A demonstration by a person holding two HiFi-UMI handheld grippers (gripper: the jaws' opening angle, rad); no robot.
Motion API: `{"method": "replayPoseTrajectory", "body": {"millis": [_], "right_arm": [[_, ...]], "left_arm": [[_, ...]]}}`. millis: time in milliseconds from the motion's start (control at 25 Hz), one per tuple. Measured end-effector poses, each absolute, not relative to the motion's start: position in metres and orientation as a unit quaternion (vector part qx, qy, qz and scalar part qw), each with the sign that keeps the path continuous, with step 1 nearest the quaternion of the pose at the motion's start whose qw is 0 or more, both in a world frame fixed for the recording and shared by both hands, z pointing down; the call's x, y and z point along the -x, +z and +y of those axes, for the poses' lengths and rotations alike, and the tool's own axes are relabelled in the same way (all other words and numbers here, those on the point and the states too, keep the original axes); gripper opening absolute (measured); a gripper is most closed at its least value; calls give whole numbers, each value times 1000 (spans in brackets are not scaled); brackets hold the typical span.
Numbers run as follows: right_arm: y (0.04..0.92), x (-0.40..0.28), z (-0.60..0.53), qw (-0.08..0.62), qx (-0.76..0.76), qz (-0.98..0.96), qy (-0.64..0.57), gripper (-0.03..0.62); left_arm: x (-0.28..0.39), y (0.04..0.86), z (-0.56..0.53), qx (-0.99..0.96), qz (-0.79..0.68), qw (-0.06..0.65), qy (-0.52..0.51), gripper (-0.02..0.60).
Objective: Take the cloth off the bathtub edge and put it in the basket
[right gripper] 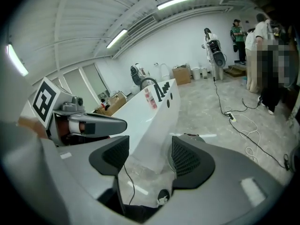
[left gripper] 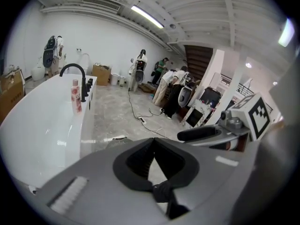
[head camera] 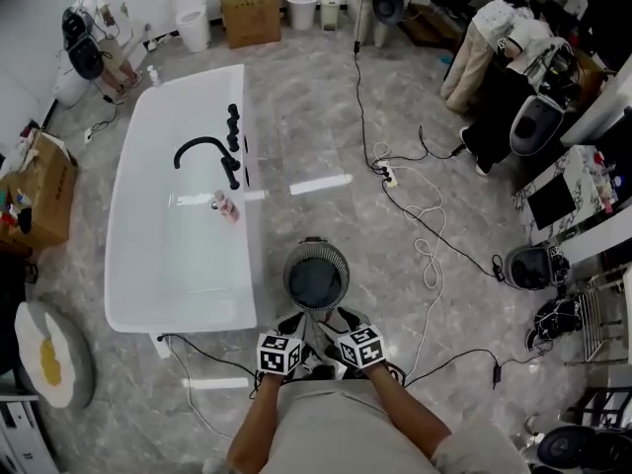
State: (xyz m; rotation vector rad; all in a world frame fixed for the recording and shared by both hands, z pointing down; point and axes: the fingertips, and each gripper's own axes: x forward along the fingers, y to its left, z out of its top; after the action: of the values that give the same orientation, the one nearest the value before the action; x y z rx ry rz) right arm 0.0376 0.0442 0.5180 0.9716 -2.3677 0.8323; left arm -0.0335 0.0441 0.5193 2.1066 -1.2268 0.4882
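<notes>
Grey marbled floor (head camera: pixel 316 117) as we view it — white bathtub (head camera: pixel 183 205) at left, round basket (head camera: pixel 316 276) just beside its near corner, loose cables (head camera: pixel 429 255) trailing right, cardboard box (head camera: pixel 251 16) beyond

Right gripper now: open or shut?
Open. The right gripper has its jaws well apart, nothing held; the bathtub and floor show through the gap.
</notes>
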Motion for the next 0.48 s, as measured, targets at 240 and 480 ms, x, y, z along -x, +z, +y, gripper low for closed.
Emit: {"method": "replayPoseTrajectory", "body": {"millis": [240,480], "right_arm": [[522,-32,51,237,-334,-864,292,267],[521,-30,45,238,-334,-867,283,267]], "left_arm": [[45,517,46,-796,-473,331,182,58],[51,517,44,-789,-484,336,175,58]]}}
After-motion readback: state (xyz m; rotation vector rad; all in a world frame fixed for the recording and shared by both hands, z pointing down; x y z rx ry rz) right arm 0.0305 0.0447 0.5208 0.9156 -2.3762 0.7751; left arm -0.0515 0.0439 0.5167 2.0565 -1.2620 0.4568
